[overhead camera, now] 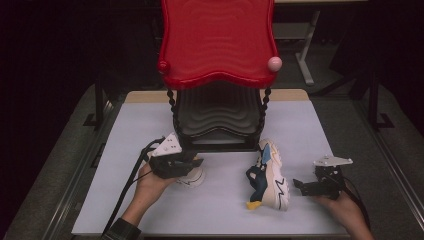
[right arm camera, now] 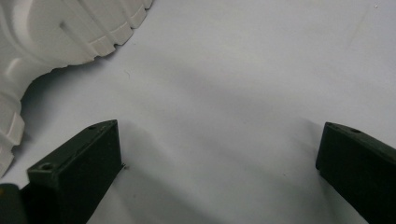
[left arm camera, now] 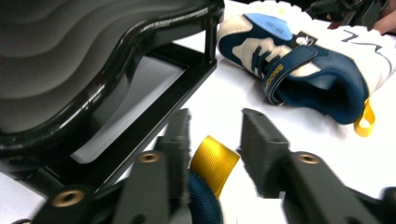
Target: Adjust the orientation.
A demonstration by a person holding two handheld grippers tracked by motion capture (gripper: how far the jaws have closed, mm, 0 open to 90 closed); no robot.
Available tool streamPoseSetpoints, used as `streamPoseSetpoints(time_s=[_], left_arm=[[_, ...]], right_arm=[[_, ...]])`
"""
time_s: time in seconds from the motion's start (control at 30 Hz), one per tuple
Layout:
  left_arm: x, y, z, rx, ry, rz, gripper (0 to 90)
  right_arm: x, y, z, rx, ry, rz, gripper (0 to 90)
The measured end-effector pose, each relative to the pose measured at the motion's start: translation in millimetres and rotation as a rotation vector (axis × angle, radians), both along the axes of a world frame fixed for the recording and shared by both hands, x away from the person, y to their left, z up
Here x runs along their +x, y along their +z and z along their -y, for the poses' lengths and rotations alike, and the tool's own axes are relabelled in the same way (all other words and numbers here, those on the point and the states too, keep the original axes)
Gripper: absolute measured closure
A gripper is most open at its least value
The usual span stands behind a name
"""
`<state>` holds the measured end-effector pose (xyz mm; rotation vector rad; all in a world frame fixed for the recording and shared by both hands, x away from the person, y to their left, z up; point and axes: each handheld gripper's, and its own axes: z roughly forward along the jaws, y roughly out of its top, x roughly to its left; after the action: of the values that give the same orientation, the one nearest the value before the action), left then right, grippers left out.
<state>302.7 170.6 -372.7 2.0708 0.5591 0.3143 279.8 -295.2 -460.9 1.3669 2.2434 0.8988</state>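
Left tool point(left arm camera: 212, 135) — jaws part-way apart, straddling the yellow heel loop point(left arm camera: 214, 164) of a small sneaker point(overhead camera: 191, 176); navy heel collar sits just under the loop. Gap shows between the right pad and the ribbon, so I can't tell whether the pads actually bite. The sneaker rests on the white counter point(overhead camera: 100, 200), just in front of the black lower tier of the shoe rack point(overhead camera: 216, 117), touching or nearly touching its base rail.

Key relation: rack opening lies ahead and to the left of this tool as its own camera sees it — heel faces the tool, toe points away toward the rack, so the shoe's long axis already runs roughly along the push line.

Right tool point(overhead camera: 305, 186) — jaws wide apart, nothing between them, held low over the bare counter. Second sneaker point(overhead camera: 270, 175) lies just beside it on its side, white sole toward that tool, long axis running front-to-back. Red upper tier point(overhead camera: 218, 40) overhangs above.
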Motion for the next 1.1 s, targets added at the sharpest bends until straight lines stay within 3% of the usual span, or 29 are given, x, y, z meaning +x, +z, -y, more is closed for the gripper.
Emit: streamPoseSetpoints(time_s=[0.13, 0.23, 0.67, 0.93, 1.1], left_arm=[[0.1, -1.8, -1.3, 0.005, -0.014, -0.009, 82.7], [-1.3, -0.8, -2.1, 0.006, -0.023, -0.017, 87.7], [-35.0, 6.8, -21.8, 0.008, -0.102, -0.058, 88.3], [-71.1, 8.5, -50.9, -0.004, -0.135, -0.104, 88.3], [-83.9, 8.3, -62.5, -0.013, -0.156, -0.129, 86.7]], right_arm=[[0.0, 0.0, 0.0, 0.0, 0.0, 0.0, 0.0], [0.0, 0.0, 0.0, 0.0, 0.0, 0.0, 0.0], [0.0, 0.0, 0.0, 0.0, 0.0, 0.0, 0.0], [0.0, 0.0, 0.0, 0.0, 0.0, 0.001, 0.0], [-0.1, 0.0, 0.0, 0.0, 0.0, 0.001, 0.0]])
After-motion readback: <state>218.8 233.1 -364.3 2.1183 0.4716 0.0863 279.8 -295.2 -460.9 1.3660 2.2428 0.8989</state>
